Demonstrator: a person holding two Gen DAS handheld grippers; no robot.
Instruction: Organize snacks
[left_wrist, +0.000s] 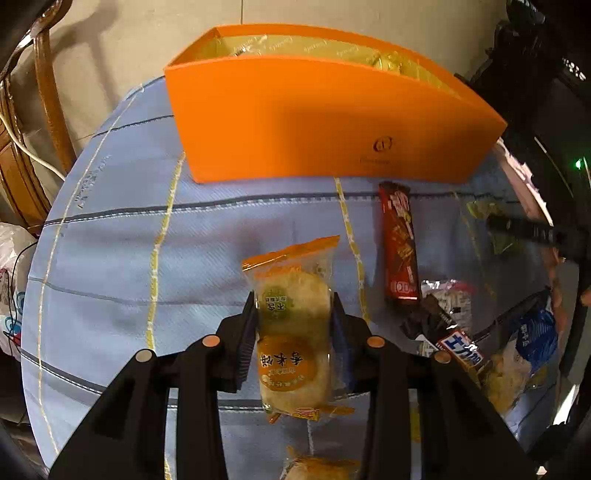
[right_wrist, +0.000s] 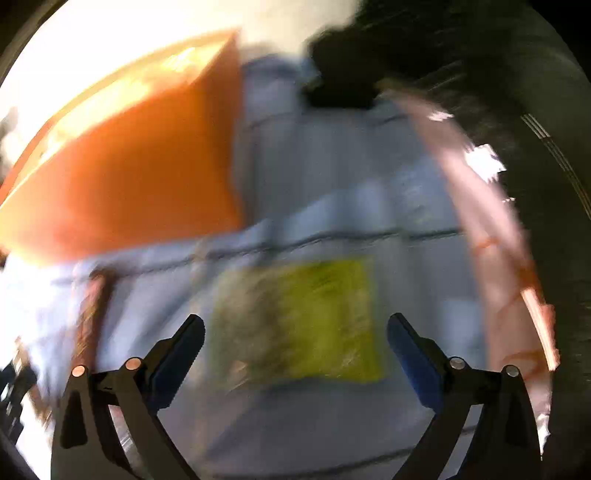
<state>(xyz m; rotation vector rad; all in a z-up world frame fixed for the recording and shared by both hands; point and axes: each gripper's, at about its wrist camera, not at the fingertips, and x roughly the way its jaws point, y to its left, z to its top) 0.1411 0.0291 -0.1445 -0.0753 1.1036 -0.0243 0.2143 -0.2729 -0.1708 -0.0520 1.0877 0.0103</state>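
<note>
My left gripper (left_wrist: 295, 306) is shut on a clear packet of two round yellow pastries (left_wrist: 293, 325), held above the blue checked tablecloth (left_wrist: 129, 258). Behind it stands an orange box (left_wrist: 317, 118) with gold-wrapped snacks inside. A red snack stick pack (left_wrist: 399, 243) lies to the right of the held packet. The right wrist view is blurred: my right gripper (right_wrist: 295, 332) stands wide open over a yellow-green packet (right_wrist: 299, 321) lying on the cloth, with nothing pressed between its pads. The orange box (right_wrist: 140, 166) shows at the upper left there.
A heap of wrapped snacks (left_wrist: 480, 332) lies at the table's right edge, and another pastry packet (left_wrist: 317, 467) near the bottom. A wooden chair (left_wrist: 44, 122) stands to the left. Dark equipment (left_wrist: 535, 92) fills the right background. The table's pink rim (right_wrist: 491, 240) curves on the right.
</note>
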